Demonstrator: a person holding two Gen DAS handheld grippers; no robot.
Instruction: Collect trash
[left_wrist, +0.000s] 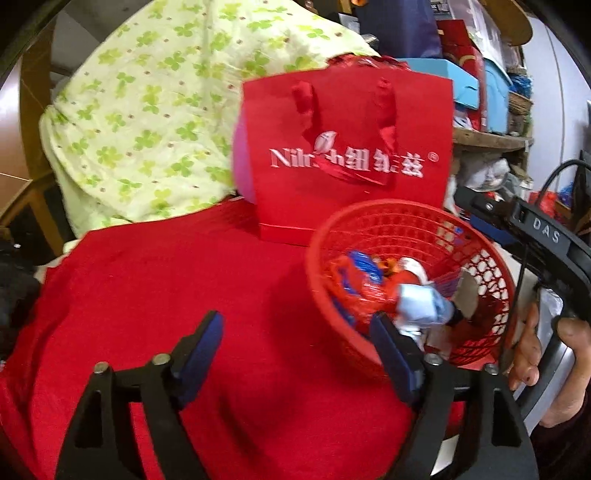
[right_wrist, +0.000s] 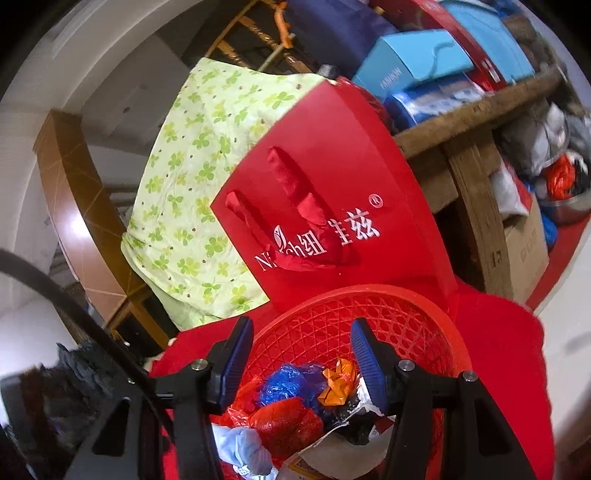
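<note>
I'm holding both the left gripper (left_wrist: 295, 332) and right gripper (right_wrist: 301, 354) released, empty. Basket (left_wrist: 476, 236), lower right, holding light crinkly trash (right_wrist: 291, 402); I'm pinching bunched folds.

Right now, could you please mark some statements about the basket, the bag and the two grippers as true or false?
1. The red basket holds crumpled wrappers. True.
2. The red gift bag lies flat inside the basket. False: it stands upright behind the basket, on the red cloth.
3. The left gripper grips a blue wrapper. False: its jaws are open with nothing between them.
4. The right gripper hangs open over the basket. True.
5. The cloth with the clover print is blue. False: it is pale green.
</note>
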